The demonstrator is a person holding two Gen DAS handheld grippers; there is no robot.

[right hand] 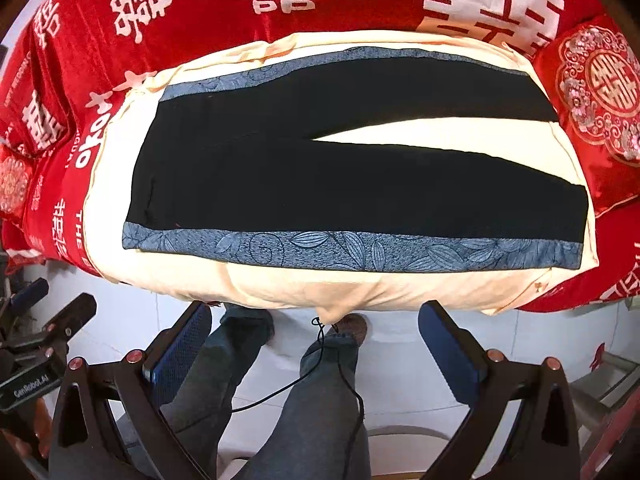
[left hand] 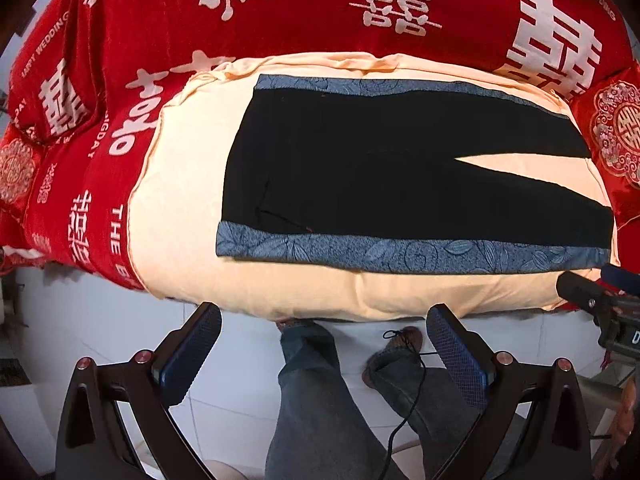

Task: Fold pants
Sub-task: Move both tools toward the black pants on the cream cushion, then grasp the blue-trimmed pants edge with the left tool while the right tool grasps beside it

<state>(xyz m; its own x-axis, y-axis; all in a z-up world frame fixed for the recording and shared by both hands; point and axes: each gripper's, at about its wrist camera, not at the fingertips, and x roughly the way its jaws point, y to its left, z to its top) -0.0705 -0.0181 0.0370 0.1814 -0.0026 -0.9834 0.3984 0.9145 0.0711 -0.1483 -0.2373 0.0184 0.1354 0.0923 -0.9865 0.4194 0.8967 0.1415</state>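
Left tool (left hand: 324, 320) is spread wide with nothing between its fingers, hanging over the floor just short of the bed's near edge. Right tool (right hand: 315, 316) is the same: fingers apart, empty, also off the near edge. Neither touches fabric.

Pants (left hand: 400, 168) lie flat on a cream sheet (left hand: 180, 200) that covers the middle of the bed, with a red wedding-print bedspread (left hand: 280, 12) underneath and showing past the sheet's far and left edges. They're black with a blue leaf-print stripe (left hand: 400, 250) down each outer side. Waistband is toward the left edge of the sheet, leg ends toward the right edge. Legs are splayed a little, with a wedge of sheet showing between them from the crotch out to the hems. The near stripe runs parallel to the bed's near edge; the far stripe sits close to the sheet's far edge.

Progress, as I read it: nothing folded yet. Garment is spread and fairly smooth, single layer, both legs apart. Everything is left to do: bring one leg over the other, then fold the length down. Near-side waist corner and near hem corner look like the obvious grab points, both within reach of the near edge.

The person's jeans-clad legs (right hand: 320, 400) and a thin black cable (right hand: 344, 380) are visible below the tools.
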